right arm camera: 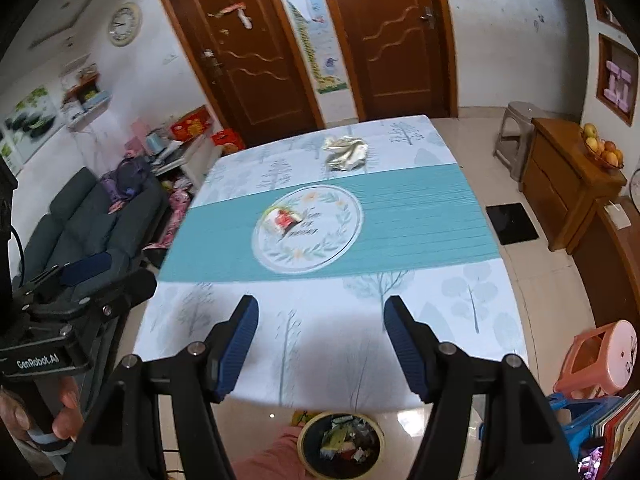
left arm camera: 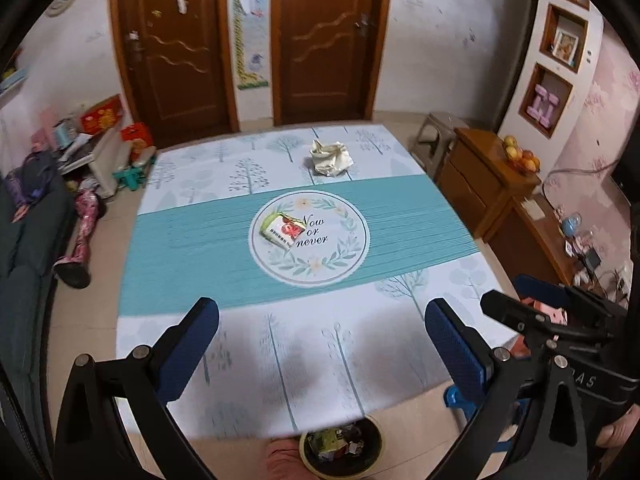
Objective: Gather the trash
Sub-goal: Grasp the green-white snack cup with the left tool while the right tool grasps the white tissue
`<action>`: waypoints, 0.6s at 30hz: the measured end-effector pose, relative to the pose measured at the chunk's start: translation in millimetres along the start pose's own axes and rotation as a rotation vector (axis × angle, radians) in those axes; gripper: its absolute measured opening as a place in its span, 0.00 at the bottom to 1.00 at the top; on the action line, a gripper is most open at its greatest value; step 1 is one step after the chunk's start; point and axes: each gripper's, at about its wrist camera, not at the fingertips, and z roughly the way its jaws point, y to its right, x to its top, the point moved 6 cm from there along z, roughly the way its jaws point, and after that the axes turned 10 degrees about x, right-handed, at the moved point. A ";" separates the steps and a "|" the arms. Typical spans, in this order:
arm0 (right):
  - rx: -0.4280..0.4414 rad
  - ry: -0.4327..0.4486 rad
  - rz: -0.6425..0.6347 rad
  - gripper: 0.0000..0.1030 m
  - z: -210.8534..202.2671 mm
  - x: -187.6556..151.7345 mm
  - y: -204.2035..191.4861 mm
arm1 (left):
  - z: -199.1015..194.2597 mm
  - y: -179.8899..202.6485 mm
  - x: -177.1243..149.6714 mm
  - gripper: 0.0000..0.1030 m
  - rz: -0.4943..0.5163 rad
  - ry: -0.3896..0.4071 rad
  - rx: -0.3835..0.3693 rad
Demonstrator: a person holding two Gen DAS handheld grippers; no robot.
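Observation:
A small red, green and white wrapper lies on the round emblem in the middle of the tablecloth. Further back rests a crumpled cream paper. Below the table's near edge stands a round bin holding several scraps. My left gripper hangs wide open over the near part of the table with nothing between its blue pads. My right gripper is also open and empty, well short of both pieces.
Two brown doors close the far wall. A dark sofa with clutter stands left of the table. Wooden cabinets with a fruit bowl, a grey stool and a pink stool stand on the right. Someone's knee is beside the bin.

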 end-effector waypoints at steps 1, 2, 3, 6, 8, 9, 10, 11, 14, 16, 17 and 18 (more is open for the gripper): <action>-0.015 -0.010 0.012 0.63 12.5 7.9 3.5 | 16.1 -3.5 7.3 0.99 0.005 -0.018 -0.010; -0.022 -0.015 0.020 0.63 20.3 12.8 5.8 | 32.6 -7.5 13.6 0.99 0.007 -0.036 -0.018; -0.035 -0.024 0.033 0.63 33.3 20.6 9.1 | 50.5 -11.9 20.3 0.99 0.006 -0.062 -0.022; -0.063 -0.043 0.046 0.63 69.2 41.1 14.4 | 103.5 -23.2 37.5 0.99 -0.022 -0.139 -0.046; -0.083 -0.046 0.047 0.63 94.3 56.4 17.1 | 147.4 -29.9 49.1 0.99 -0.055 -0.207 -0.069; -0.090 -0.047 0.051 0.63 104.6 61.9 18.4 | 168.3 -33.6 53.1 0.99 -0.080 -0.238 -0.072; -0.095 -0.048 0.058 0.63 118.1 69.3 21.0 | 183.5 -36.5 53.9 0.99 -0.102 -0.259 -0.076; -0.098 -0.051 0.064 0.63 130.0 75.2 23.6 | 197.8 -38.5 53.8 0.98 -0.126 -0.279 -0.079; -0.113 -0.061 0.081 0.64 161.3 89.7 32.4 | 248.3 -41.7 54.9 0.86 -0.200 -0.365 -0.066; -0.121 -0.071 0.094 0.63 180.1 98.4 38.8 | 273.3 -39.2 52.6 0.78 -0.223 -0.417 -0.054; -0.125 -0.075 0.101 0.64 190.0 104.1 43.0 | 282.7 -37.3 50.5 0.77 -0.237 -0.437 -0.054; -0.128 -0.076 0.104 0.64 196.6 108.3 45.9 | 288.2 -35.5 48.9 0.77 -0.245 -0.447 -0.049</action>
